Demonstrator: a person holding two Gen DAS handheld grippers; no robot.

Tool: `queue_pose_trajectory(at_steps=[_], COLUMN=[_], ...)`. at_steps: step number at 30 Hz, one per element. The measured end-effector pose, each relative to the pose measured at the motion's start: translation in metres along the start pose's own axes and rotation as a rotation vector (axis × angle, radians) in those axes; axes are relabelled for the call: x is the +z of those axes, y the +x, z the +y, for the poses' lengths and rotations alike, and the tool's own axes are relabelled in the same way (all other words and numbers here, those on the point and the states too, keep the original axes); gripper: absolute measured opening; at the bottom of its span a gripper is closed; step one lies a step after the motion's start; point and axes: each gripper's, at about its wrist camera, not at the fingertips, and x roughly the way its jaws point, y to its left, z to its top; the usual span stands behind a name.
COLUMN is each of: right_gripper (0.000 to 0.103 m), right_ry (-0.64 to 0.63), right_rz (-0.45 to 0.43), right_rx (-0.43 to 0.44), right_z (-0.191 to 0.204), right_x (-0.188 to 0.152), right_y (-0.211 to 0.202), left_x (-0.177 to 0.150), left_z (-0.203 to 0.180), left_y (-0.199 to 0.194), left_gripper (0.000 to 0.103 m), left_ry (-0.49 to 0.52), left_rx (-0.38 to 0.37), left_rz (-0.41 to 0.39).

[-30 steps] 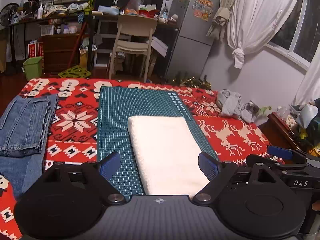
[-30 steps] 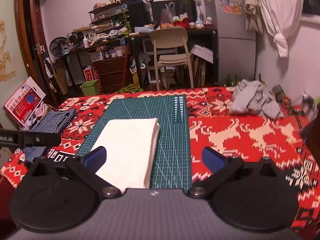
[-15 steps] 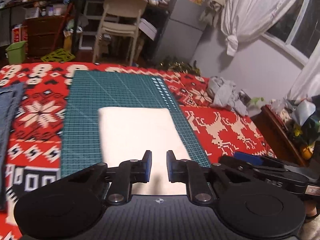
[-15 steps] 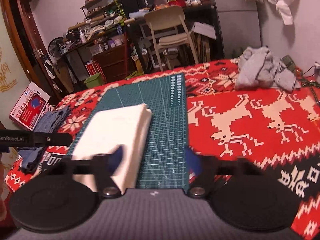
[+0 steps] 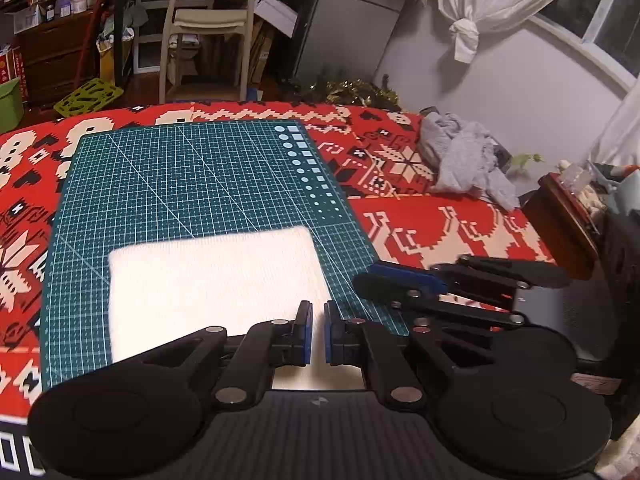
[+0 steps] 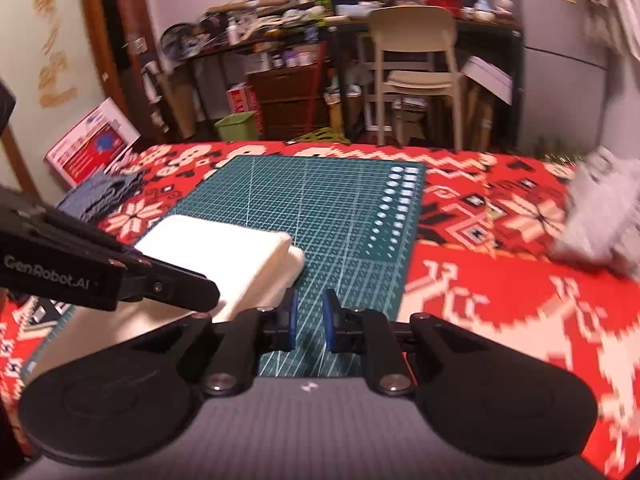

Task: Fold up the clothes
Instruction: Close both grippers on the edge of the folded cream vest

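A folded white cloth (image 5: 212, 280) lies on the near half of a green cutting mat (image 5: 192, 184). My left gripper (image 5: 316, 332) is shut to a narrow slit above the cloth's near edge, and white shows through the slit. The right wrist view shows the same cloth (image 6: 224, 252) as a thick fold, with the left gripper's arm (image 6: 108, 276) reaching over its near corner. My right gripper (image 6: 308, 320) is shut with only mat (image 6: 320, 208) visible between its blue pads, just right of the cloth. It also appears side-on (image 5: 384, 280) at the mat's right edge.
A red patterned blanket (image 5: 440, 232) covers the surface. A crumpled grey garment (image 5: 464, 160) lies at the far right, and folded jeans (image 6: 104, 196) at the far left. A wooden side table (image 5: 568, 216) stands to the right. A chair (image 5: 212, 20) and cluttered shelves stand behind.
Both grippers went from wide open to shut. Both dropped lower and moved forward, the left over the cloth's near edge, the right onto the mat beside it.
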Motion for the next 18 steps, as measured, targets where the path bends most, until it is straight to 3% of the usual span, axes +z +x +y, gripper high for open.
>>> queue_pose_trajectory(at_steps=[8,10,18], right_gripper=[0.014,0.006,0.002], right_ry=[-0.134,-0.173,-0.314], right_rz=[0.039,0.034,0.059], right_rx=[0.056,0.074,0.089], right_z=[0.001,0.005,0.026], right_x=[0.009,0.007,-0.004], right_y=[0.038,0.040,0.035], left_x=[0.007,0.007,0.005], left_z=[-0.001,0.000,0.004], left_y=[0.014,0.014,0.014], left_gripper=[0.006,0.006,0.006], left_ry=[0.002,-0.001,-0.017], left_rx=[0.008,0.006,-0.009], left_rz=[0.016,0.017,0.015])
